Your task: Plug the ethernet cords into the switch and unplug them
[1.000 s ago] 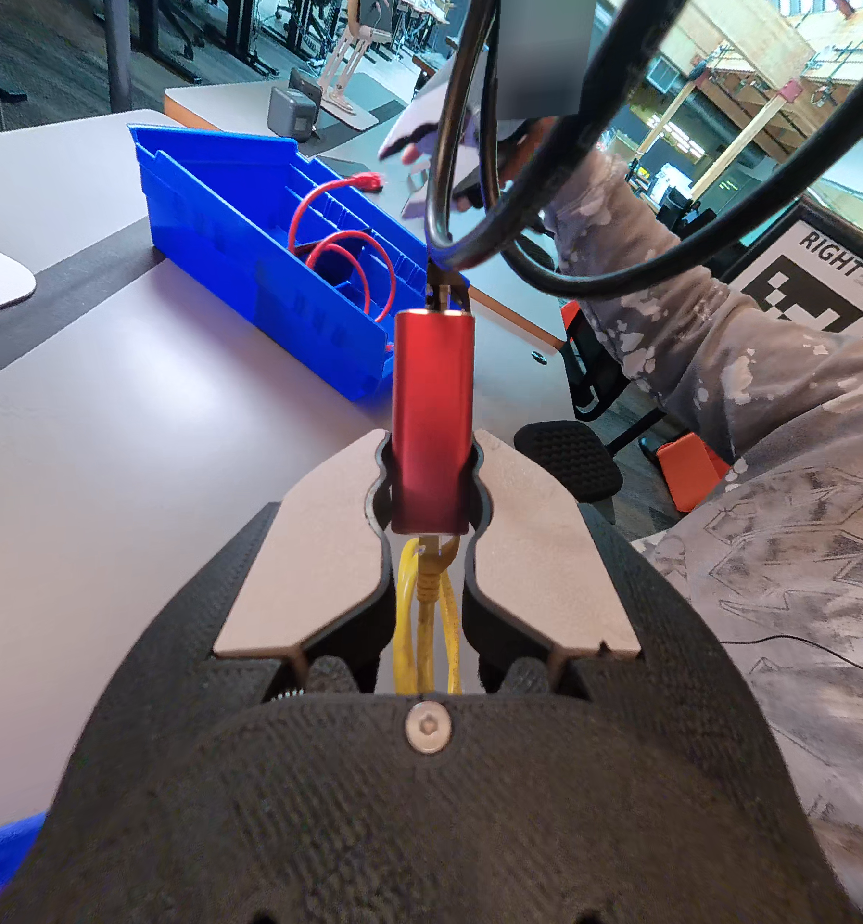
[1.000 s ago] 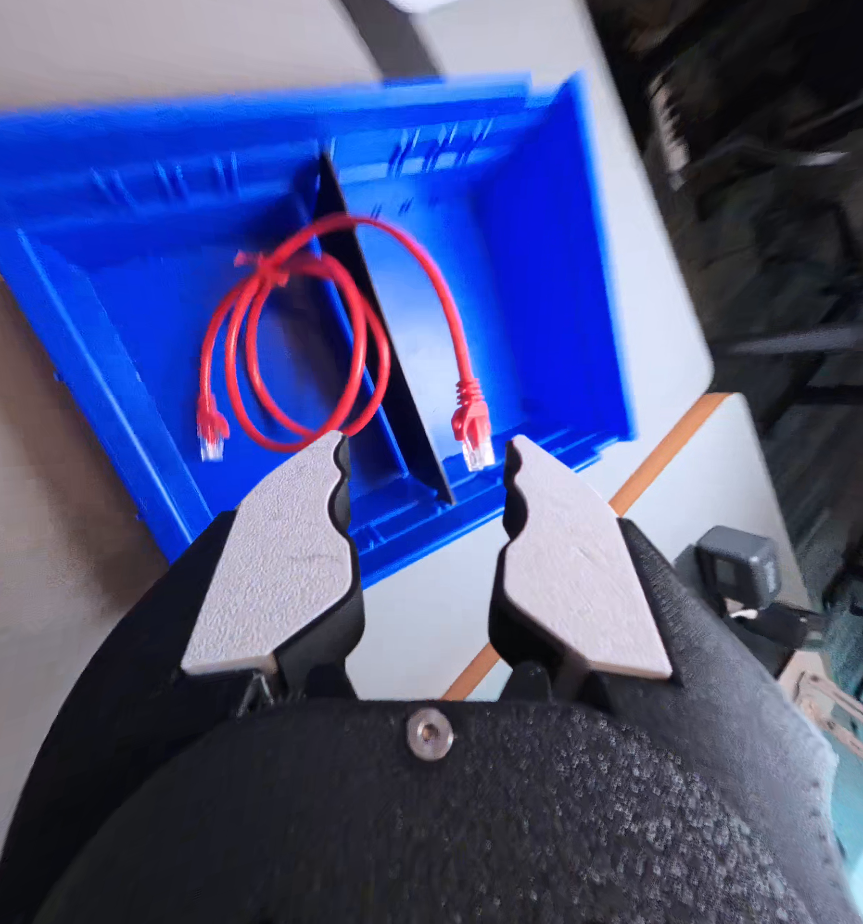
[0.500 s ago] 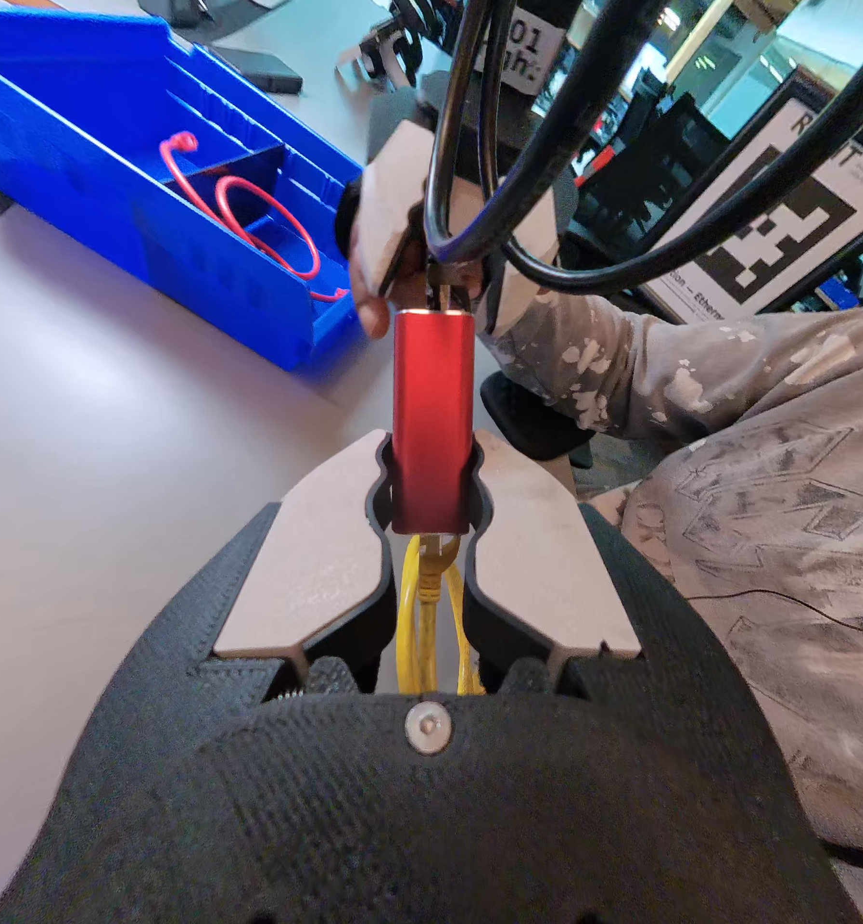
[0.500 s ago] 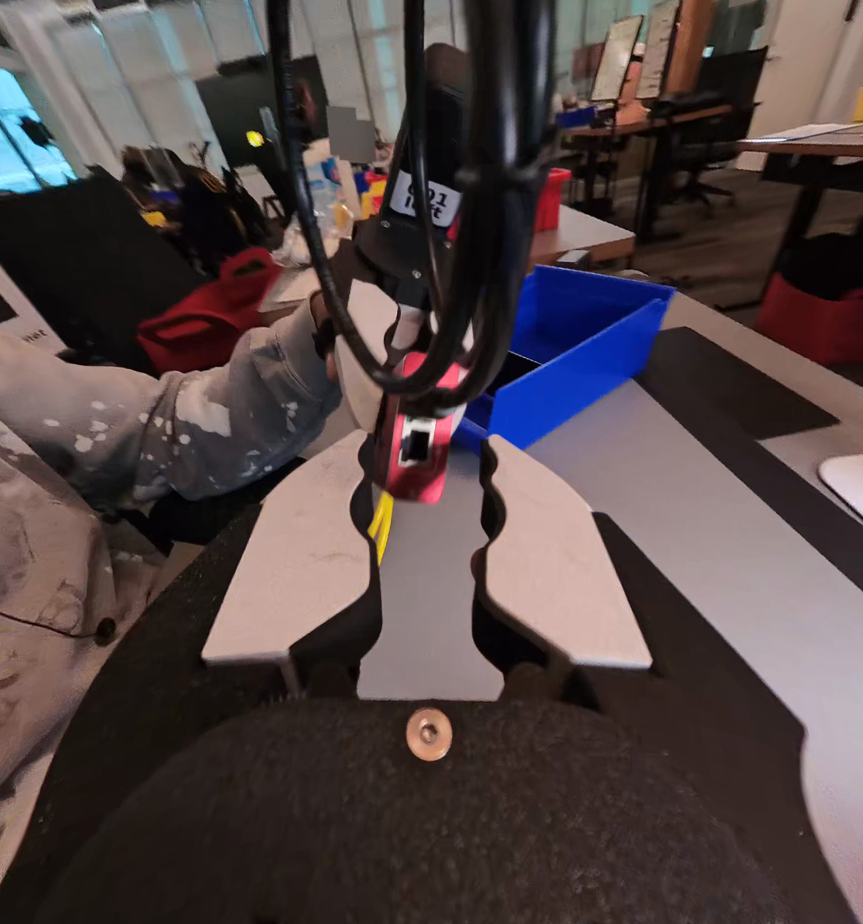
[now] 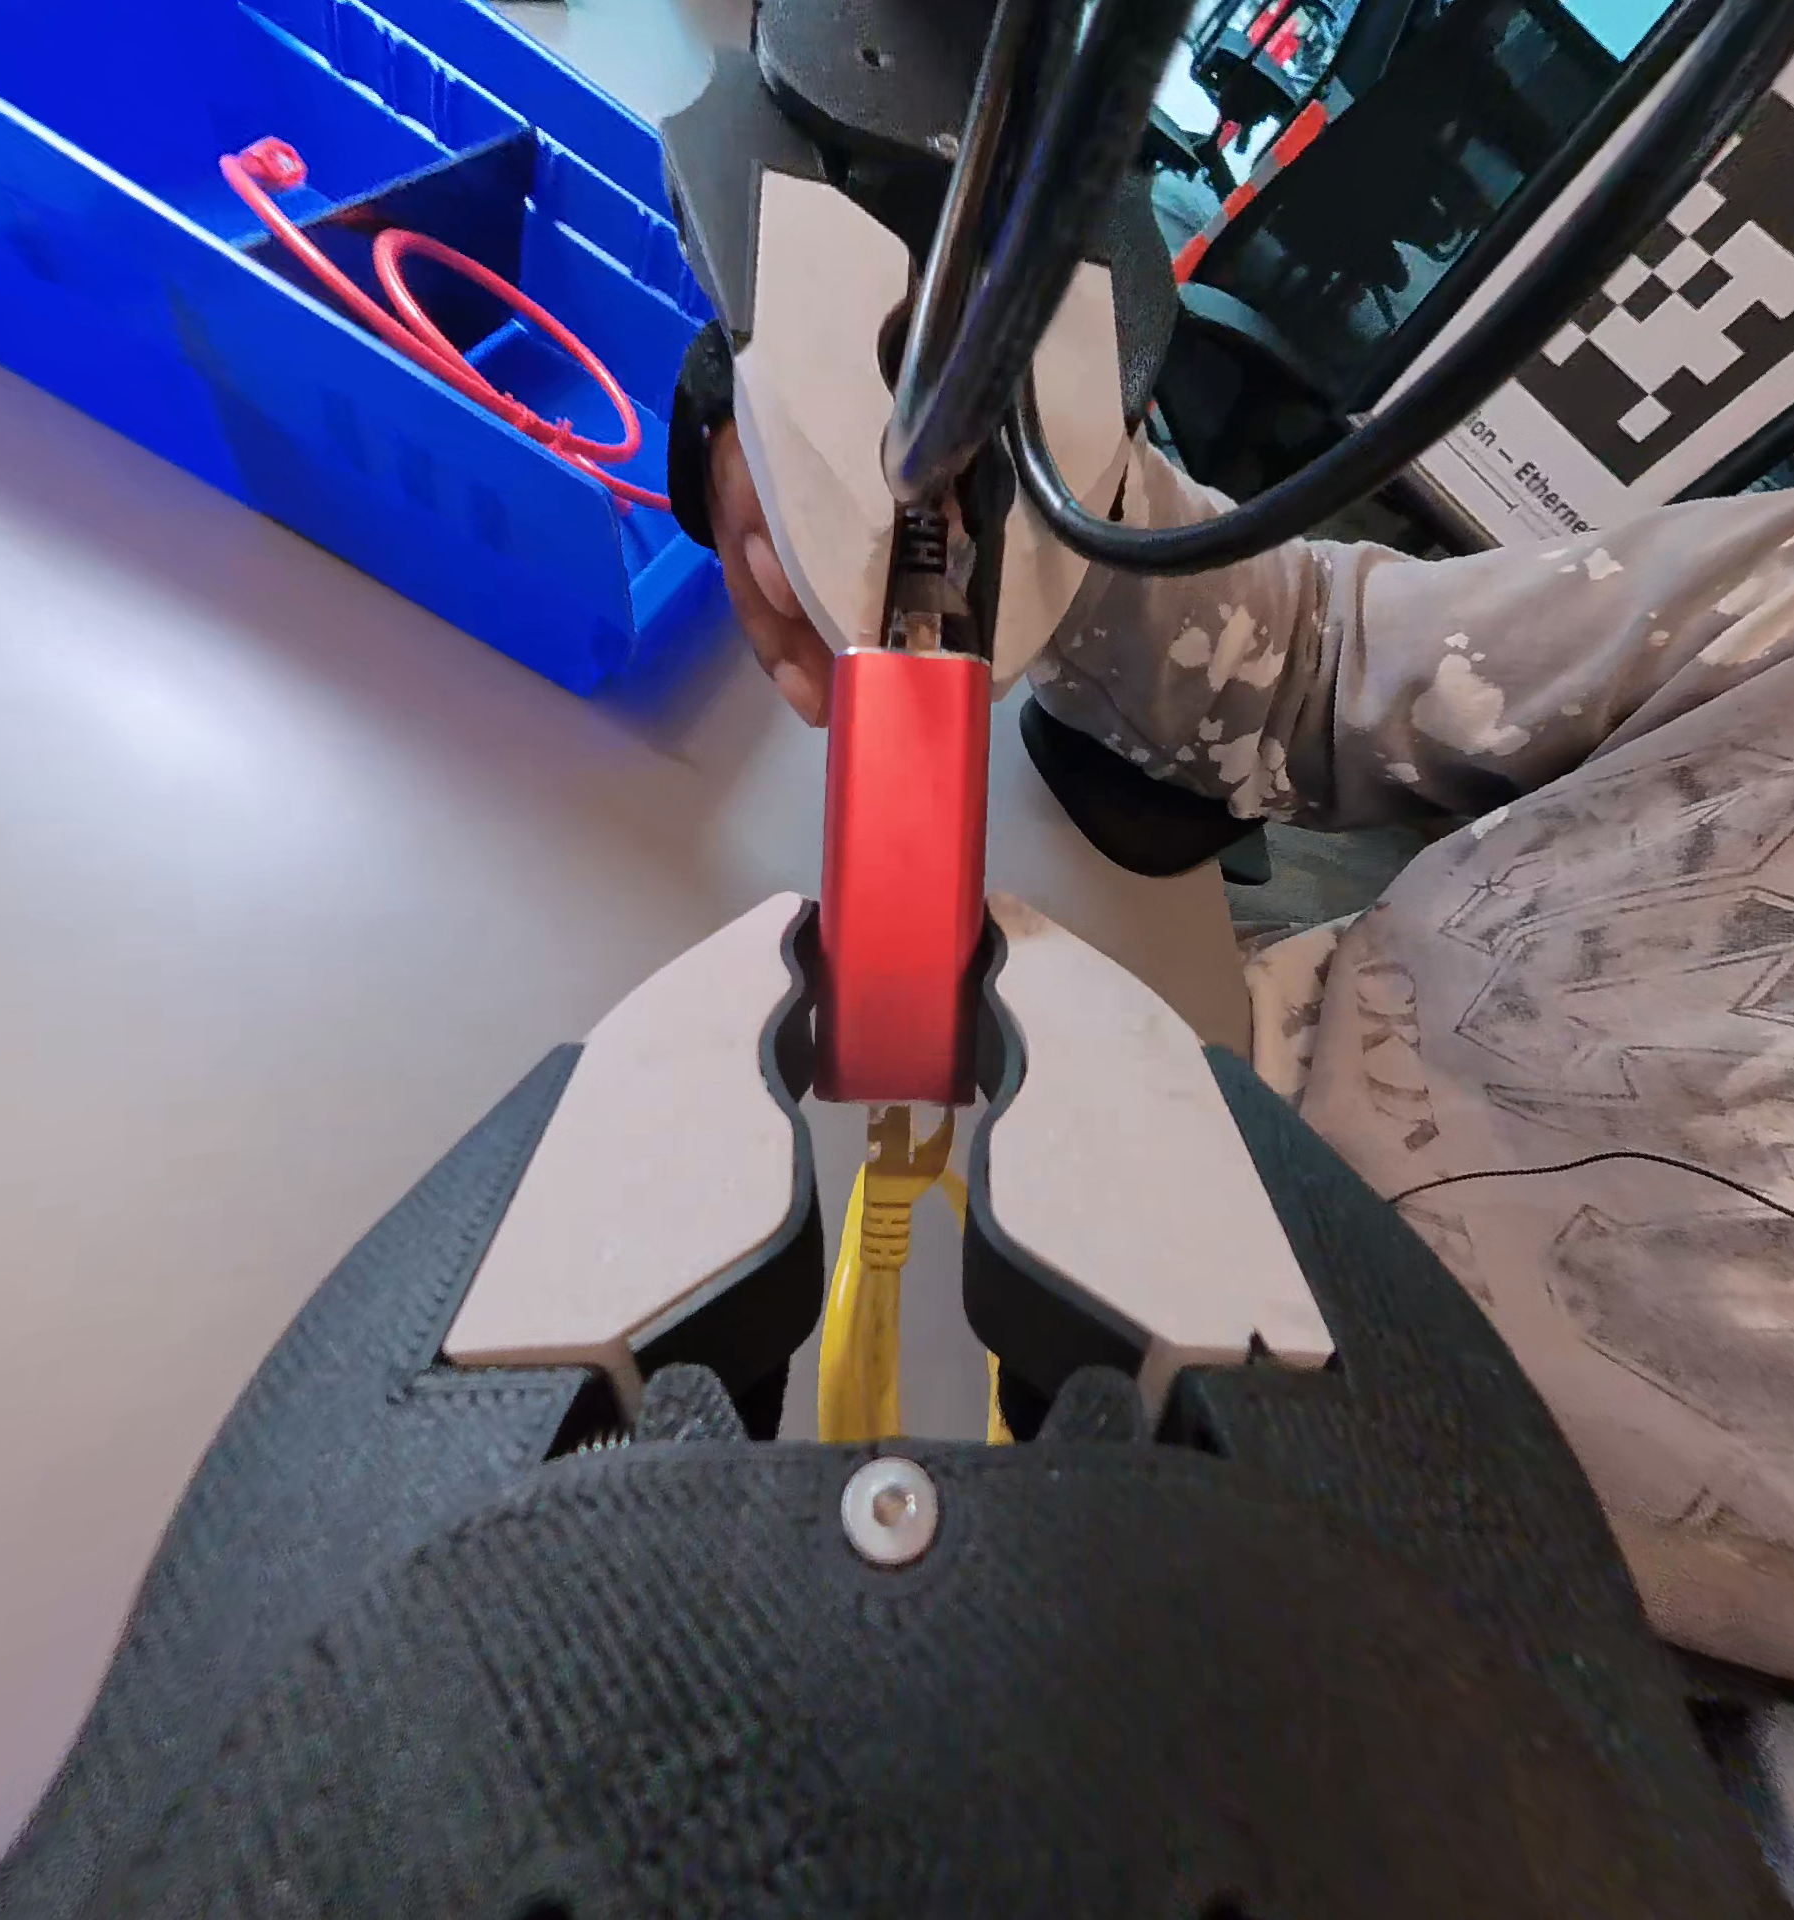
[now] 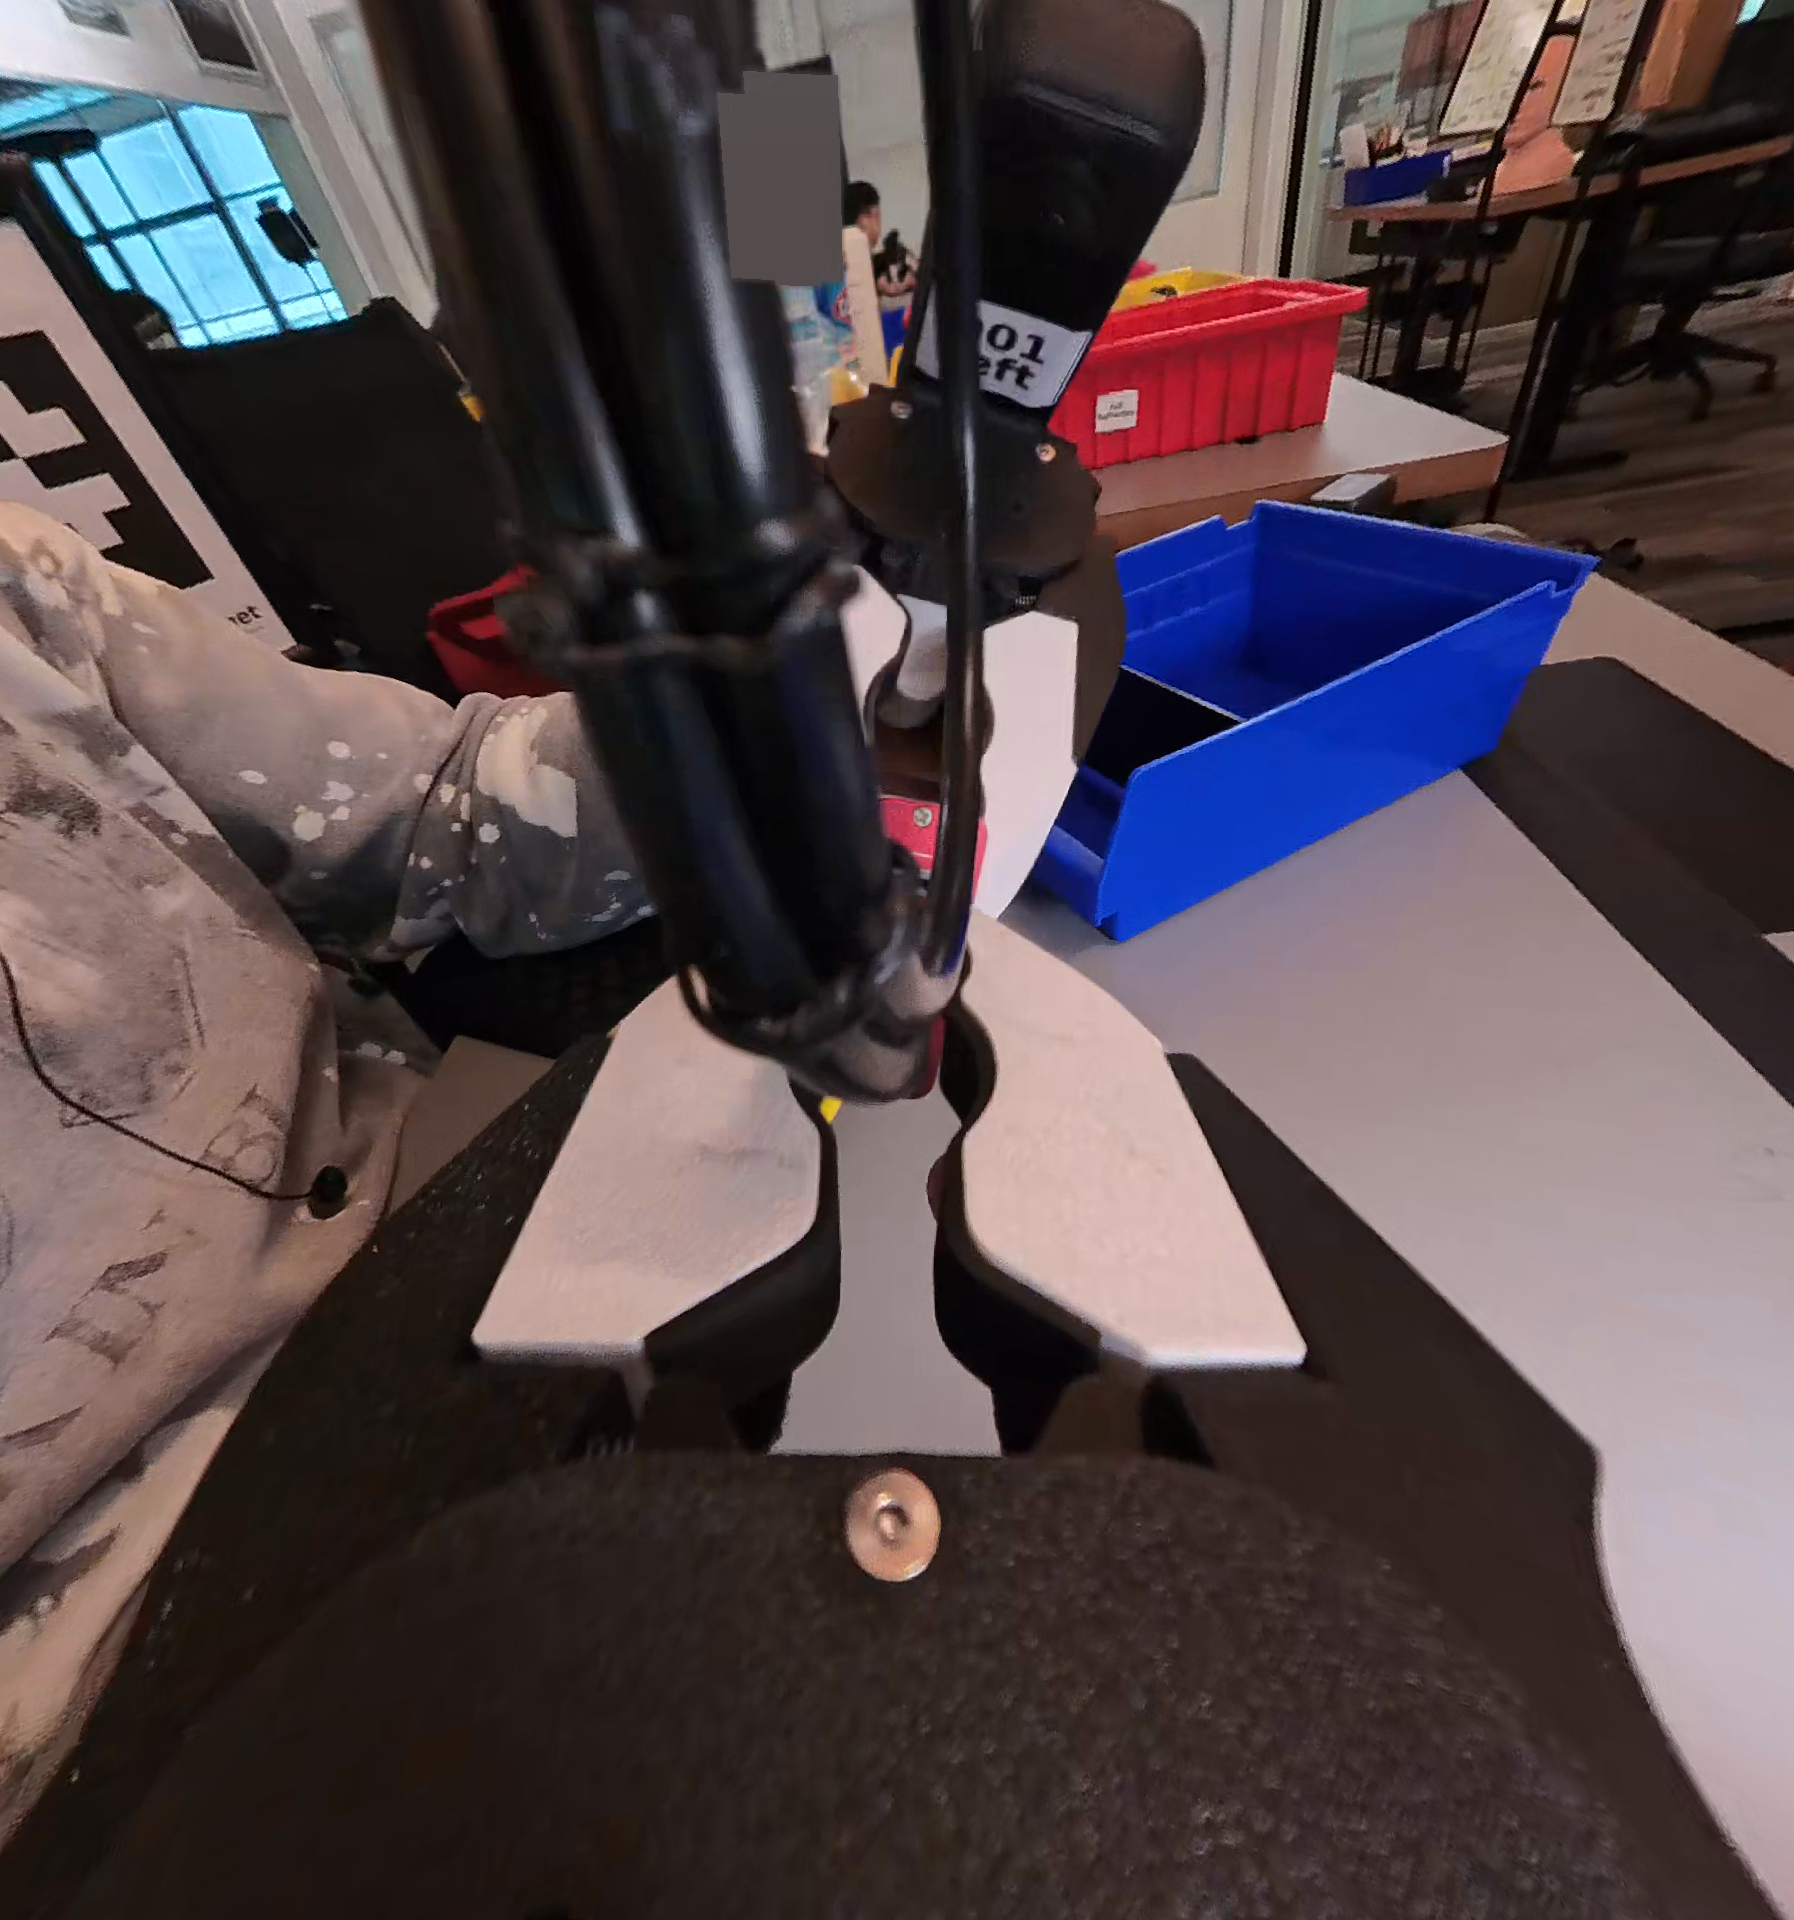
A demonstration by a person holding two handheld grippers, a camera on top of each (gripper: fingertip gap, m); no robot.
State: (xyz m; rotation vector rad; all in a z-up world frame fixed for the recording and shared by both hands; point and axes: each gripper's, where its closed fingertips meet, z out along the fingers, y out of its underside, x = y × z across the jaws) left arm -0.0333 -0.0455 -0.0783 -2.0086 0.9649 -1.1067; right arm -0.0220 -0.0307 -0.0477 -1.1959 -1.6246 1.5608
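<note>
My left gripper (image 5: pixel 898 935) is shut on a red switch (image 5: pixel 898 831) and holds it above the grey table. A yellow cord (image 5: pixel 872 1278) is plugged into the switch's near end. A black cord (image 5: pixel 1028 156) is plugged into the far end. My right gripper (image 5: pixel 924 623) faces the left one, its fingers closed on the black plug (image 5: pixel 919 551). In the right wrist view the right gripper (image 6: pixel 862 1029) pinches the plug below the bundled black cord (image 6: pixel 727 644). Only a sliver of the switch (image 6: pixel 919 821) shows behind it.
A blue bin (image 5: pixel 353 436) stands on the table (image 5: pixel 249 935) behind the switch and holds a coiled red cord (image 5: pixel 498 312). It also shows in the right wrist view (image 6: pixel 1288 769). A person's patterned sleeve (image 5: pixel 1392 675) reaches in from the right. A red bin (image 6: pixel 1215 364) sits on a far desk.
My right gripper left the blue bin, swung round to the switch's far end and closed its fingers on the black plug. My left gripper kept its hold on the switch.
</note>
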